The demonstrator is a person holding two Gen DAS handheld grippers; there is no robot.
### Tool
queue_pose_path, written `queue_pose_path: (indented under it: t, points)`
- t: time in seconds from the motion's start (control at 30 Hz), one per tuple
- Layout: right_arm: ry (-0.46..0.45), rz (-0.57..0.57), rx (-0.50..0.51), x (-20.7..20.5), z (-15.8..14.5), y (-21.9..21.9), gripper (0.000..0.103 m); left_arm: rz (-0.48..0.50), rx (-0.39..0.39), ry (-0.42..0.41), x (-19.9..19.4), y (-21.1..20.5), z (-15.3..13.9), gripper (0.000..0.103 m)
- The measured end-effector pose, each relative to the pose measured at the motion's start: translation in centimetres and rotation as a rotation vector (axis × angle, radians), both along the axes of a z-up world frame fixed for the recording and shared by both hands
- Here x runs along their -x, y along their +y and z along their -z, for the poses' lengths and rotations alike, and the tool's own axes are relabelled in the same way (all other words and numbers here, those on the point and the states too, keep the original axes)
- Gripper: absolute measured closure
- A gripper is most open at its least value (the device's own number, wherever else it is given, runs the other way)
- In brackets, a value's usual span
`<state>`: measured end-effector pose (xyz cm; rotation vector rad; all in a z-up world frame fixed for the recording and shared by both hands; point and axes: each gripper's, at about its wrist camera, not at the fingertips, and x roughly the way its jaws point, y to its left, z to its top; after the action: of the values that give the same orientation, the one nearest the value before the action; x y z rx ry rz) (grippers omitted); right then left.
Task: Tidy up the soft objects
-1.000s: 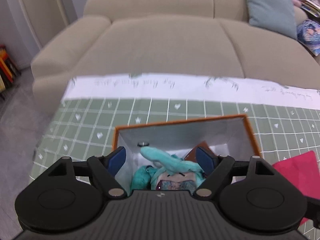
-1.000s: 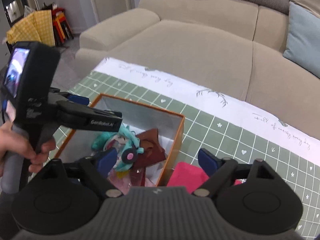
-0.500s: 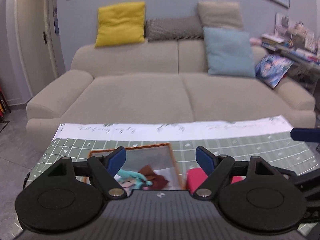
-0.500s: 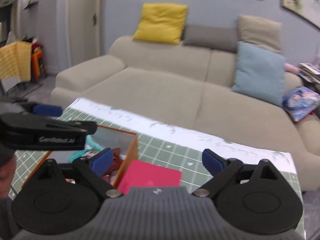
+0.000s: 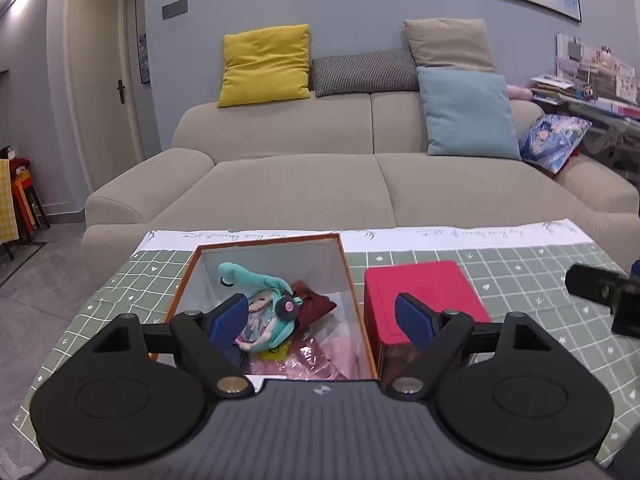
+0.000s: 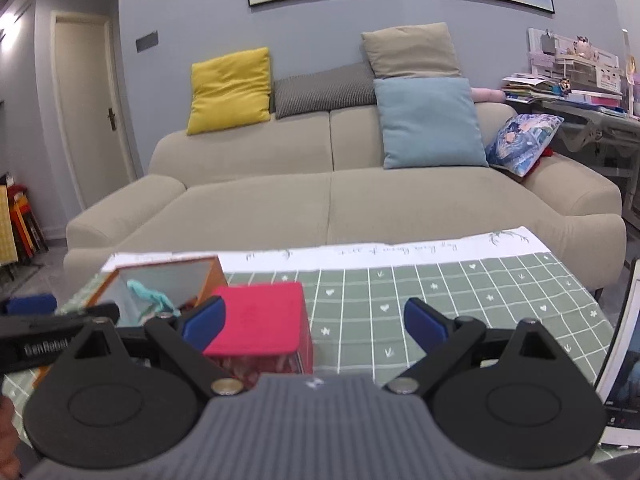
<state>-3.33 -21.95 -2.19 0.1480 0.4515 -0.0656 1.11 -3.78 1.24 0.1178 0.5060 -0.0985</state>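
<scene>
Both tongs, left tongs (image 5: 322, 314) and right tongs (image 6: 314, 322), have pulled back wide open and empty, leaving the teal plush doll (image 5: 264, 304) sitting in the orange box (image 5: 348, 276) on the bench (image 6: 460, 300), so that one's stowed.

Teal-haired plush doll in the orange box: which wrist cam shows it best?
Left wrist: it looks down into the orange box, showing the teal-haired plush doll nearly whole. Right wrist catches only a strip of its teal hair beyond the box wall.
</scene>
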Motion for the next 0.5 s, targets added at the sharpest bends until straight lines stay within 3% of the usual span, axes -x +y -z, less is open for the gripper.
queue_pose_path:
  t: [0.5]
  points:
    - [-0.020, -0.058, 0.050, 0.7, 0.2, 1.9, 0.009, -0.008, 0.006, -0.031, 1.0, 0.4, 0.5, 0.002]
